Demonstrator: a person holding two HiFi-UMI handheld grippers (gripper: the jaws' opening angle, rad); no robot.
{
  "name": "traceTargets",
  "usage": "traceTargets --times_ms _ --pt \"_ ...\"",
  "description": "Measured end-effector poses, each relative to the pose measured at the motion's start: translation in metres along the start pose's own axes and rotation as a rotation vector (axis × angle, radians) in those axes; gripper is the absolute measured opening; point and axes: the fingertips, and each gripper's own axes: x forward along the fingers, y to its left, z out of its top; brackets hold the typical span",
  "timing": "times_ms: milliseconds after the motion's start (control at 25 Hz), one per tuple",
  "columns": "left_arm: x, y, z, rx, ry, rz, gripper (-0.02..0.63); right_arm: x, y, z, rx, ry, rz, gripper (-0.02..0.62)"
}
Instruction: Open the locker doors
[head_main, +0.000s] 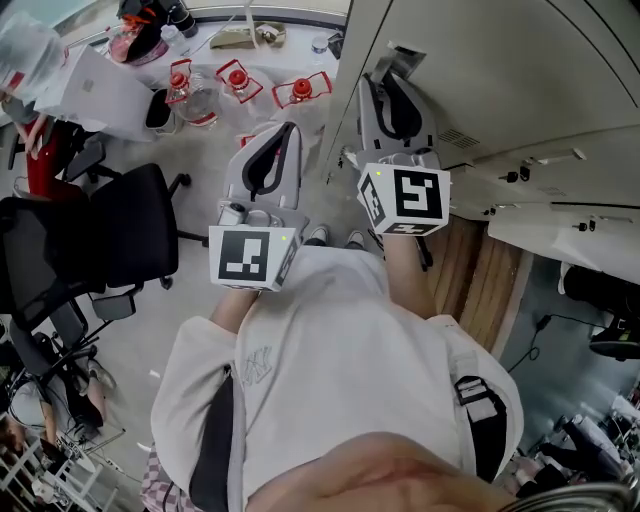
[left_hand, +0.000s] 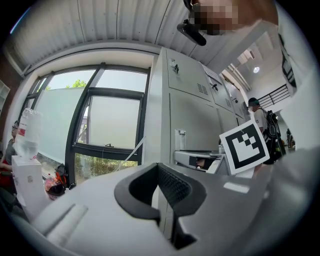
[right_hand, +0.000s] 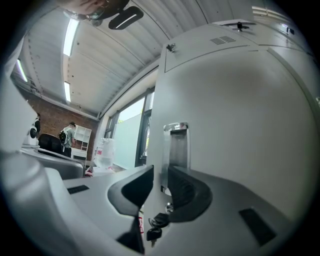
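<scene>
A: Right tool (right_hand: 157, 167) first. What is it doing?
B: It is pointing straight at a locker door (right_hand: 240, 110), jaws standing apart. The chrome handle (right_hand: 175, 142) is showing in the gap just past the tips. Whether the pads are touching it, I cannot tell.
A: Where is the handle sitting?
B: Near the door's left edge, as the right gripper view is showing it. A bunch of keys (right_hand: 156, 222) is hanging just below the handle, low in the same gap.
A: Door open or shut?
B: Shut. In the head view the lockers (head_main: 500, 90) are running along the right side, and every door in sight is lying flush.
A: Left tool (left_hand: 158, 167)?
B: Jaws a little apart, only a narrow slit, nothing sitting in it. It is hanging in the air to the left of the right tool, clear of the lockers, and aiming at their corner, with a window (left_hand: 107, 122) off to the left. The right tool's marker cube (left_hand: 245, 146) is poking into its view at the right.
A: Anything else worth tagging?
B: A black office chair (head_main: 120, 230) is standing on the floor (head_main: 150, 330) at the head view's left. Red-topped containers (head_main: 238, 80) are showing near the top edge, beyond the left tool.
</scene>
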Motion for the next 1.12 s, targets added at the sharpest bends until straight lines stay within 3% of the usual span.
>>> traceTargets --times_ms 520,800,1120 --pt "-0.022 -0.045 0.003 0.013 -0.003 -0.074 0.002 -0.064 0.024 0.010 0.037 -0.048 0.115 0.063" --pt "-0.048 -0.100 0.008 -0.004 -0.014 -0.109 0.002 -0.126 0.036 0.017 0.055 -0.067 0.223 0.063" --pt "-0.071 -0.175 0.002 -0.017 -0.023 -0.149 0.002 -0.203 0.020 0.016 0.108 -0.127 0.350 0.063"
